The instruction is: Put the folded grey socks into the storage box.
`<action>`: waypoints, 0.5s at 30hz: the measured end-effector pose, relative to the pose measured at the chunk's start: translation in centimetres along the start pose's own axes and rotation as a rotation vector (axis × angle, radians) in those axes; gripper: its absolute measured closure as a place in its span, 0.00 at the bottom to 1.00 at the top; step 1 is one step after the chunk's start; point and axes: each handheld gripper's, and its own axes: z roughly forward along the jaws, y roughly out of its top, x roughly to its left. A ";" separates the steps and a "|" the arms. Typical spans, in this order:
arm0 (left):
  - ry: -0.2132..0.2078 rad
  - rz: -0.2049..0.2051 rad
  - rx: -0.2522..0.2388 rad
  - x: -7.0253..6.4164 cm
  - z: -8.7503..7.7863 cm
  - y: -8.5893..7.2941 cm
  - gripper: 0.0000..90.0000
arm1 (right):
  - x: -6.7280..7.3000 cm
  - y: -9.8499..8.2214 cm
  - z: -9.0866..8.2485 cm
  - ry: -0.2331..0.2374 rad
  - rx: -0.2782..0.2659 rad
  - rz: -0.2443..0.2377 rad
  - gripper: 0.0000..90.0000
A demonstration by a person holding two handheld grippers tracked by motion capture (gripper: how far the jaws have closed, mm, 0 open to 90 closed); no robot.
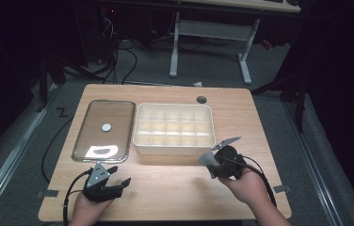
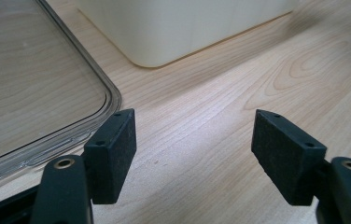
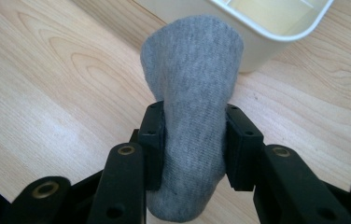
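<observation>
right tongs (image 3: 192, 140) pinch a grey sock (image 3: 192, 93); left tongs (image 2: 192, 154) spread, empty.

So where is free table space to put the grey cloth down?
Bare wood lies along the near edge of the table, between the left gripper and the right gripper, in front of the box. A strip lies right of the box. The far half is crowded by the lid and box.

Light wood-grain table (image 1: 175, 183), pale and streaked. Cream-white divided box (image 1: 173, 146) at centre. Left of that box, clear glassy lid (image 1: 83, 141) with a small white disc (image 1: 106, 127). Near the box's front corner, plain heather-grey sock (image 3: 192, 93) between matte black pads (image 3: 152, 135).
</observation>
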 end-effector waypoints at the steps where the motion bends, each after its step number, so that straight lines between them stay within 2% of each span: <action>1: -0.001 0.005 -0.004 -0.1 0.0 0.1 0.35 | 0.0 0.3 0.0 0.001 0.007 -0.009 0.72; 7: -0.002 0.019 0.005 -0.4 0.0 -0.1 0.35 | -0.4 2.5 -0.6 0.011 0.020 -0.029 0.72; 11: -0.002 0.015 -0.001 -0.3 -0.2 -0.1 0.36 | -1.0 4.1 -1.1 0.000 0.032 -0.042 0.72; 15: -0.002 0.022 0.009 -0.3 -0.1 -0.2 0.36 | -1.8 5.6 -1.1 -0.017 0.038 -0.026 0.72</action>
